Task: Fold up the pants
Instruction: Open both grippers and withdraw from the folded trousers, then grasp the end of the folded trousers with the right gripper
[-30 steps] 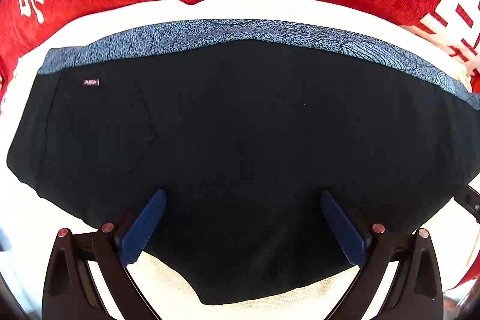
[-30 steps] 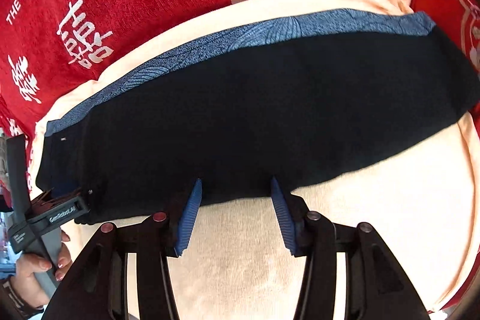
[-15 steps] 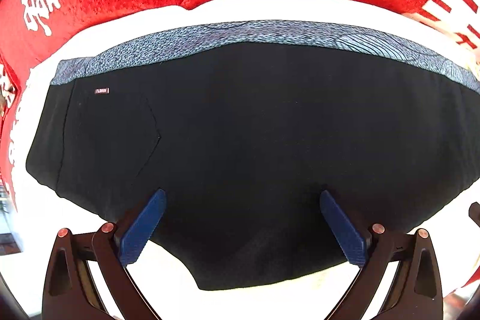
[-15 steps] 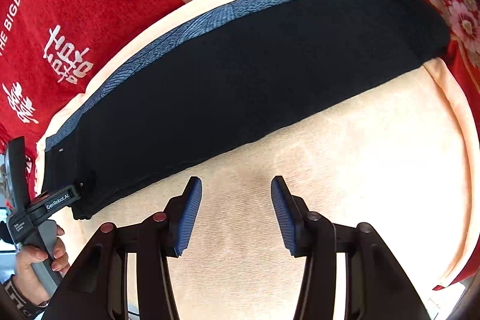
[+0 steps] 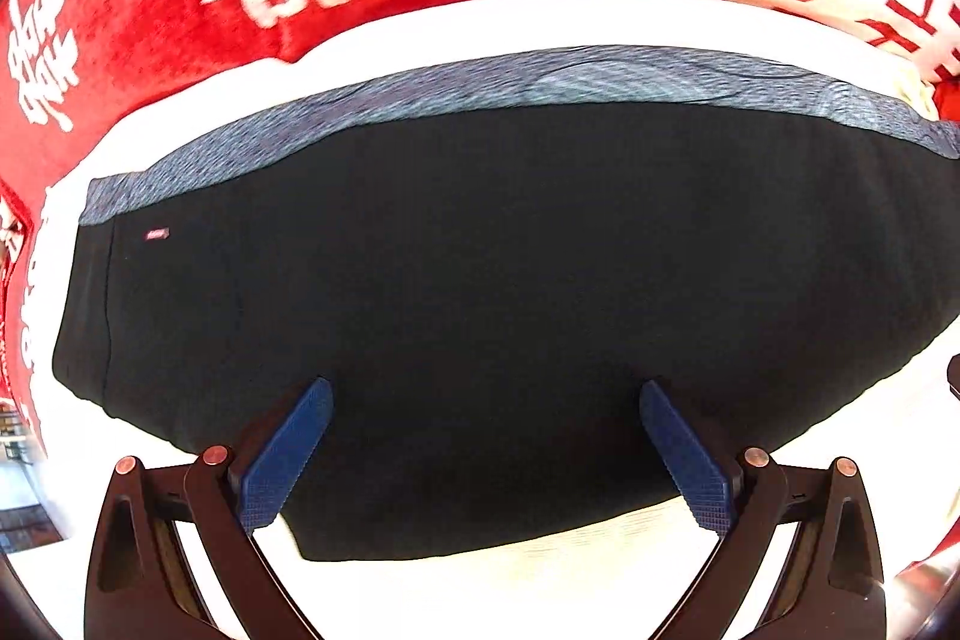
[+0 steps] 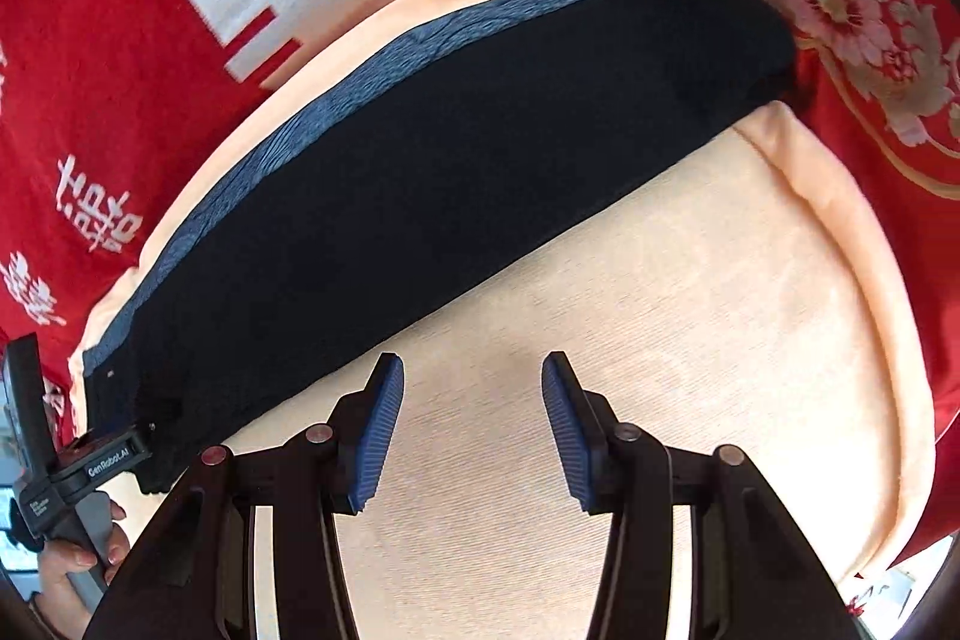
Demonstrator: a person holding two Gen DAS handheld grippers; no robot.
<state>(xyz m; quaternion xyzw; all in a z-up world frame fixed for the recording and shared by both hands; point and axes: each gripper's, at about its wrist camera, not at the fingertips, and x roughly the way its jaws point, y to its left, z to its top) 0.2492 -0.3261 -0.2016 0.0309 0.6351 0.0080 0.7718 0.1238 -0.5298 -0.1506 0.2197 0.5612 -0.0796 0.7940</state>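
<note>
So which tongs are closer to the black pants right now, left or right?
Left. The left tongs hang open right over the pants, fabric filling the gap. The right tongs are open over the peach towel, just off the pants' edge.

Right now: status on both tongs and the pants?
Left tongs open over pants, nothing gripped. Right tongs open over bare towel, clear of pants. Pants flat, folded lengthwise. Nothing in the way.

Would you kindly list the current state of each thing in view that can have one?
Pants: laid flat, folded lengthwise into one long strip, not held.
Left gripper: open wide, above the pants, empty.
Right gripper: open, over the peach cloth, empty.
Peach cloth: spread flat under the pants.
</note>
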